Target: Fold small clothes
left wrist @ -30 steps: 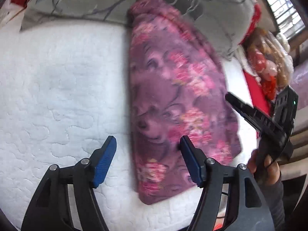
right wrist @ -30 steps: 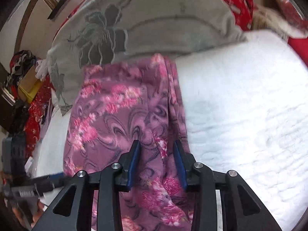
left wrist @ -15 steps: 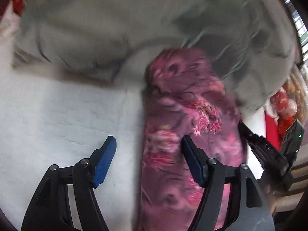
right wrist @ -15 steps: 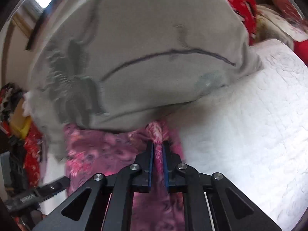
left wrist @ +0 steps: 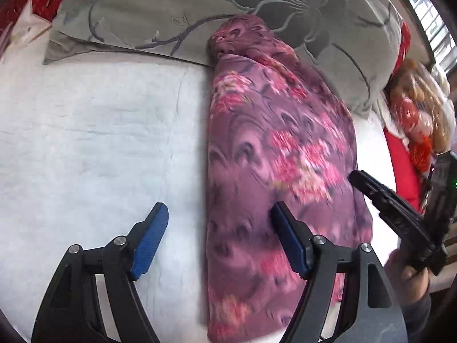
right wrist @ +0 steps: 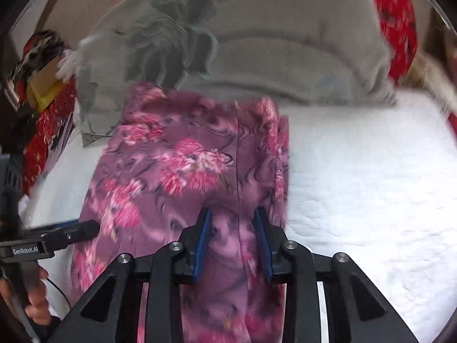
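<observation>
A purple garment with pink flowers [left wrist: 274,157] lies folded lengthwise on the white quilted bed [left wrist: 85,143], its far end against a grey pillow [left wrist: 300,5]. My left gripper [left wrist: 220,228] is open and empty, its right finger over the garment's left part. My right gripper [right wrist: 232,237] is open just above the garment [right wrist: 182,160] near its right folded edge, holding nothing. The right gripper also shows in the left wrist view [left wrist: 400,214], and the left gripper in the right wrist view [right wrist: 57,234].
The grey flowered pillow [right wrist: 257,43] lies along the head of the bed. Red patterned cloth [right wrist: 397,14] and clutter [left wrist: 414,108] sit at the bed's sides. The white quilt [right wrist: 371,171] stretches to the right of the garment.
My right gripper, shut on the garment's end half a second ago, has let go and opened. Both grippers have pulled back from the pillow and the garment lies flatter.
</observation>
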The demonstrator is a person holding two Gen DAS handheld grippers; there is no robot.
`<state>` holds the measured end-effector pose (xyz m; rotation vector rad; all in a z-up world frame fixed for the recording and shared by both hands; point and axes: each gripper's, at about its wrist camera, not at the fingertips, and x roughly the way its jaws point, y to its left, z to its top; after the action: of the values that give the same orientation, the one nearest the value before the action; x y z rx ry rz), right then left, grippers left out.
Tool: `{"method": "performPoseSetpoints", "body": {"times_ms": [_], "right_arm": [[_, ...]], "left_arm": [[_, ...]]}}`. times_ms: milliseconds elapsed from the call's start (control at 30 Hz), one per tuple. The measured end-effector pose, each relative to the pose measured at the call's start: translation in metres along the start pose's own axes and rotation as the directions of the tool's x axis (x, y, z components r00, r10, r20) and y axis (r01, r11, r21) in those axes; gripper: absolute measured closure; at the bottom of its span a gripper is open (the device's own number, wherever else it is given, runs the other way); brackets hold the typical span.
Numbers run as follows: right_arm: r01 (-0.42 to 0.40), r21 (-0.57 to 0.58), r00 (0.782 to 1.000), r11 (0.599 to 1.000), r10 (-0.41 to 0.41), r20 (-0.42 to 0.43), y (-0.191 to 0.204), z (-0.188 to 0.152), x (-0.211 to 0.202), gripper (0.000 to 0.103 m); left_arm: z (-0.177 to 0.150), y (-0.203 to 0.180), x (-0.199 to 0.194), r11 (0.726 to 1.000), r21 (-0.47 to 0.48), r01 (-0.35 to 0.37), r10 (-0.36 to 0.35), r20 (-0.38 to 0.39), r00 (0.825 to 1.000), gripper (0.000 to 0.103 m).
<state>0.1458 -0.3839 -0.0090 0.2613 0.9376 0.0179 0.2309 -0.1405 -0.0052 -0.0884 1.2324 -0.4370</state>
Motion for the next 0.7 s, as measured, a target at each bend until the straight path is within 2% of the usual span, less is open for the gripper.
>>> {"method": "performPoseSetpoints", "body": {"times_ms": [67,133,167,233,333,433,467,567,600,700], "right_arm": [[-0.035,0.031,0.999,0.999,0.034,0.021,0.004,-0.008,-0.022,0.067],[-0.067,0.036,0.997,0.997,0.065,0.05,0.003,-0.019,-0.034,0.067],[-0.049,0.032,0.999,0.998,0.048,0.025,0.001,-0.031,-0.032,0.064],[0.007,0.024,0.996,1.0,-0.005,-0.085,-0.007,-0.05,-0.018,0.065],[-0.003,0.082,1.0,0.997,0.005,-0.025,-0.01,-0.057,-0.043,0.064],[-0.027,0.07,0.998,0.997,0.023,0.055,-0.01,-0.066,-0.067,0.063],[-0.016,0.057,0.999,0.998,0.013,0.044,-0.009,-0.072,-0.066,0.063],[0.055,0.001,0.995,0.998,-0.055,-0.079,-0.003,-0.088,-0.036,0.062],[0.047,0.003,0.998,0.999,-0.047,-0.043,-0.003,-0.093,-0.042,0.061],[0.04,0.056,0.997,0.998,-0.036,-0.065,-0.007,-0.084,-0.046,0.061]], "left_arm": [[-0.009,-0.005,-0.009,1.0,0.017,-0.005,0.005,0.01,1.0,0.028],[-0.017,-0.011,-0.003,0.997,0.056,-0.045,0.045,-0.002,0.999,0.028],[-0.021,-0.012,0.004,0.996,0.063,-0.06,0.061,-0.021,0.998,0.028],[-0.028,-0.013,0.011,0.997,0.051,-0.062,0.064,-0.046,0.997,0.028],[-0.03,-0.021,0.01,0.992,0.089,-0.09,0.093,-0.031,0.995,0.028],[-0.032,-0.022,0.012,0.992,0.086,-0.096,0.099,-0.03,0.995,0.028],[-0.032,-0.022,0.013,0.992,0.084,-0.097,0.1,-0.031,0.995,0.028],[-0.035,-0.02,0.012,0.991,0.087,-0.097,0.1,-0.032,0.994,0.028],[-0.039,-0.018,0.011,0.992,0.088,-0.095,0.098,-0.032,0.995,0.028],[-0.041,-0.015,0.007,0.993,0.079,-0.088,0.091,-0.034,0.995,0.027]]}}
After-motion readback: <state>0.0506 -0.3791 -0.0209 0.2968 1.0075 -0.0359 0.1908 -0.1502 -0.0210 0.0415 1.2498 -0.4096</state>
